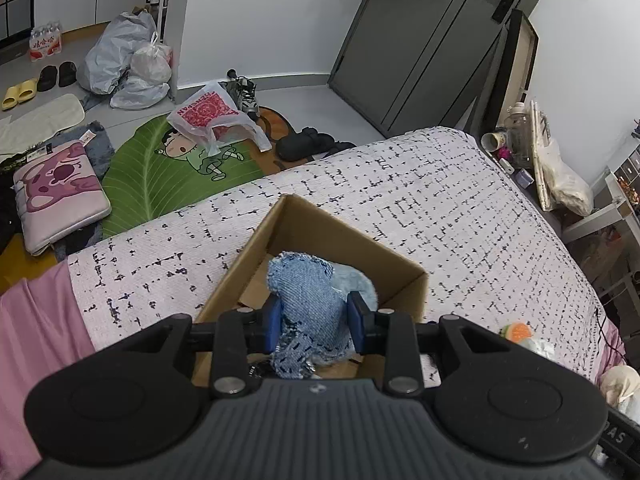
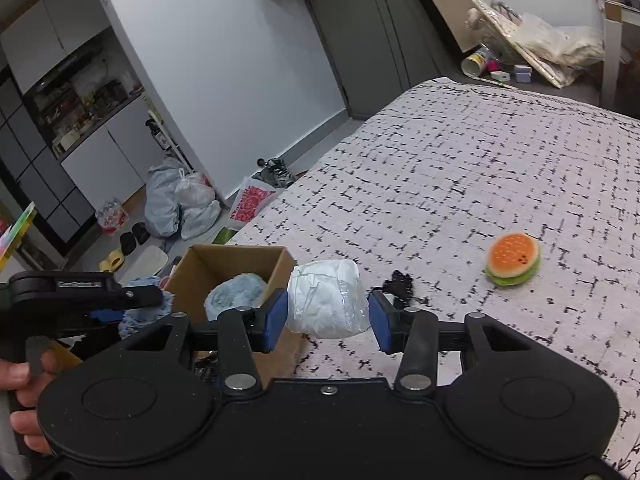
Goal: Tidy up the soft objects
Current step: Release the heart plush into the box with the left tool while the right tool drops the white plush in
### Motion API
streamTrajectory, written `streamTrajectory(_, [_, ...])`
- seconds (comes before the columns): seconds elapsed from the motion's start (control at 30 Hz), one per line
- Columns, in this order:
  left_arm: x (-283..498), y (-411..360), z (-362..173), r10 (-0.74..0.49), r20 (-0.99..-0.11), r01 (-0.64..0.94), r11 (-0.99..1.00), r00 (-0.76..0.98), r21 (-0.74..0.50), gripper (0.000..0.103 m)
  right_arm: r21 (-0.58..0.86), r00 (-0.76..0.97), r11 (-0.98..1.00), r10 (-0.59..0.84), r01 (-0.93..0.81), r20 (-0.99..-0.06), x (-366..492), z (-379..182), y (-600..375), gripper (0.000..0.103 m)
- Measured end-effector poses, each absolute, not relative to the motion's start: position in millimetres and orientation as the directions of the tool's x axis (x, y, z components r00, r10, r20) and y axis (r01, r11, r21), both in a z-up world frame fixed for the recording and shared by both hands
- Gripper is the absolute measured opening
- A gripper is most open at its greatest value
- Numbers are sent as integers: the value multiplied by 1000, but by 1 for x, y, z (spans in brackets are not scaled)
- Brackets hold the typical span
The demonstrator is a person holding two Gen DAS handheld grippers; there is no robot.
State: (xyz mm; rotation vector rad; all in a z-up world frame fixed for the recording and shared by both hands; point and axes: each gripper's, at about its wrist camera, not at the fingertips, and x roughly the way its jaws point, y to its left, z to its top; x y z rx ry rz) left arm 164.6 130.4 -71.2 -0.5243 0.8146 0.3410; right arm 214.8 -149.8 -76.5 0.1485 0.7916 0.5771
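A blue denim cloth (image 1: 310, 304) is clamped between the left gripper (image 1: 316, 326) fingers, above the cardboard box (image 1: 340, 236). The right gripper (image 2: 328, 320) is held apart around a white wrapped bundle (image 2: 328, 300), beside the box on the bed cover (image 2: 460, 180). A burger plush (image 2: 514, 260) lies further right.

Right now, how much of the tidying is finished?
Done: a light blue soft item lies in the box. In hand: the left gripper holds denim cloth over the box; the right gripper is open around a white bundle. Left: the burger toy.
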Motion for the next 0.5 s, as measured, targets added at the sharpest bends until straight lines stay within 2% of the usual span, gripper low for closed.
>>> streamTrajectory(0.13, [166, 140, -85, 53, -766, -484, 802, 640, -349, 33, 334, 558, 834, 545, -440, -626, 211, -76, -140, 44])
streamTrajectory(0.4, [169, 152, -98, 71, -758, -510, 780, 648, -363, 35, 339, 552, 825, 558, -452, -620, 209, -78, -120, 44])
streamTrajectory(0.5, [169, 159, -104, 31, -757, -515, 751, 653, -413, 46, 356, 539, 813, 575, -461, -615, 208, -77, -111, 44])
